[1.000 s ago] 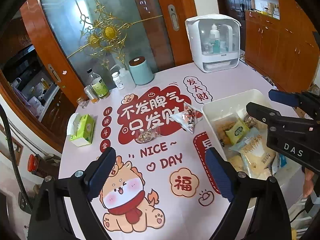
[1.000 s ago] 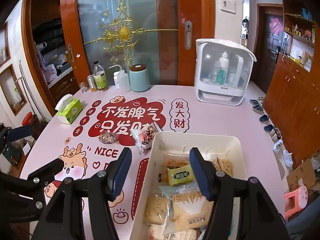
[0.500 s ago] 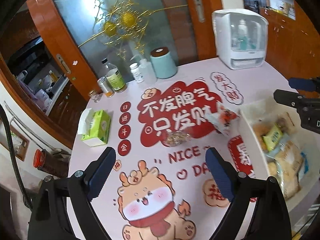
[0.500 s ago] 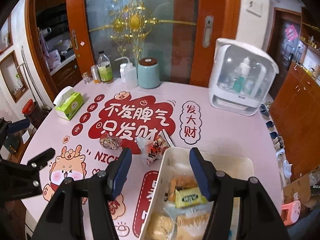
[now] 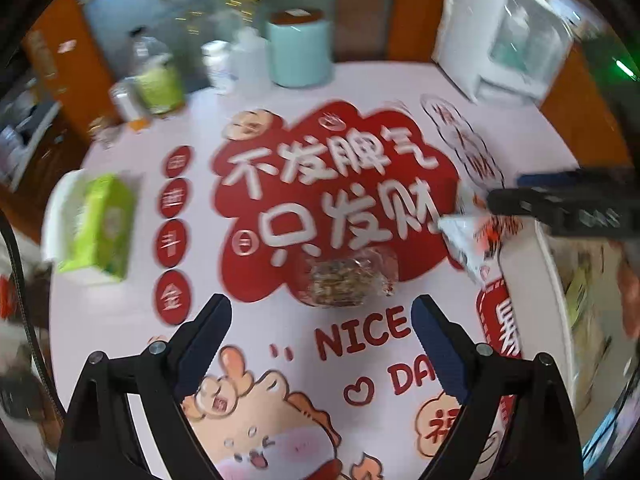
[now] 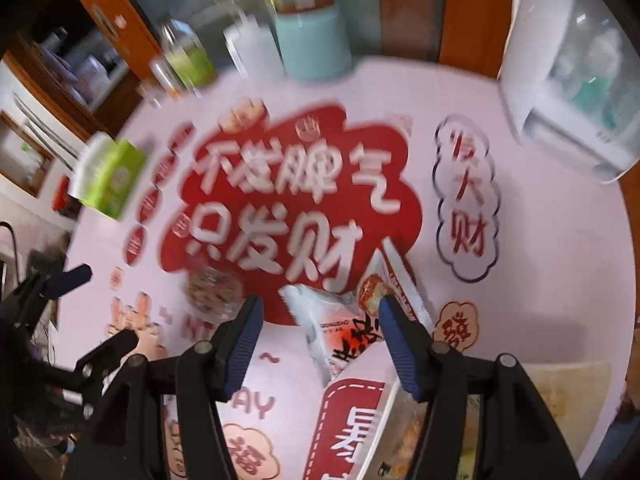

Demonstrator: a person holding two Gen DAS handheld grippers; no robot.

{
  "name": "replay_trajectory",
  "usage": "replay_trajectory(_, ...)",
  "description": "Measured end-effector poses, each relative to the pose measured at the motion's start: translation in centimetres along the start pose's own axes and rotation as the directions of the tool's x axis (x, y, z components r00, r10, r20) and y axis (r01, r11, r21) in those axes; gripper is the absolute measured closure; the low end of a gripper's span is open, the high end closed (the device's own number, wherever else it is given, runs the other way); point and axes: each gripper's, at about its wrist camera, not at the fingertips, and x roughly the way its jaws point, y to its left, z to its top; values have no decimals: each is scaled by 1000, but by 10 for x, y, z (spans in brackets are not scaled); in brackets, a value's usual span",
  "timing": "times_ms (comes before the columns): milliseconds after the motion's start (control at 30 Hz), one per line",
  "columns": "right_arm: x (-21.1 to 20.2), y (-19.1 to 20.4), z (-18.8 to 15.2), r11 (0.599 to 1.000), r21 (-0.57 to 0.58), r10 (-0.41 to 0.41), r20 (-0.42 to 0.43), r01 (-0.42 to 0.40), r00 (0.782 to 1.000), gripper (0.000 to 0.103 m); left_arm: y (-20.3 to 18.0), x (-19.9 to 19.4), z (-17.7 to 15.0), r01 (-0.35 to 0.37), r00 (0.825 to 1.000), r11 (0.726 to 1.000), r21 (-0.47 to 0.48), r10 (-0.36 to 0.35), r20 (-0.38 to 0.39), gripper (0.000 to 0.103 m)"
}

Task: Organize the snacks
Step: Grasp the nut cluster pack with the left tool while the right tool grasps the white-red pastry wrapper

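**Snacks on the pink mat, both grippers wide**

Snacks lie loose on the pink printed tablecloth (image 5: 520, 128): a small clear-wrapped packet of brown, nutty pieces (image 5: 350, 278) sits on the lower edge of the red cloud print, and a white-and-red crinkled snack bag (image 6: 340, 322) lies to its right, its lower end touching or perhaps overlapping the corner of the white plastic storage bin (image 6: 374, 412), though blur makes that contact hard to judge. More wrapped snacks show inside the bin.

The left gripper (image 5: 320, 320) hovers above the mat with its blue-padded fingers spread wide and holding nothing; the clear packet lies just ahead of the gap between them. The right gripper (image 6: 320, 320) is likewise spread wide and empty, the white-and-red bag lying between and just ahead of its fingertips.

At the far edge stand a pale teal canister (image 5: 298, 50), bottles and a white cabinet-style appliance (image 6: 576, 72); a green tissue box (image 5: 96, 228) sits at the left.
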Motion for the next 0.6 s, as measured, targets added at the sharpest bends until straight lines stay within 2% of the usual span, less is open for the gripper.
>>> replay_trajectory(67,25,-1,3,999,-8,-42,-75,42,996,42,-6,18,-2,4,1000,998,66,-2,-27,12)
replay_trajectory(200,51,-1,4,996,-33,-89,-133,86,987,42,-12,47,-3,33,997,990,139,-22,-74,12)
replay_trajectory(433,72,-4,6,993,-44,-117,-177,111,977,26,-20,84,4,41,993,991,126,-26,-116,12)
replay_trajectory(600,76,-6,3,994,-40,-105,-186,99,977,23,-23,100,9,34,992,993,111,-19,-127,12)
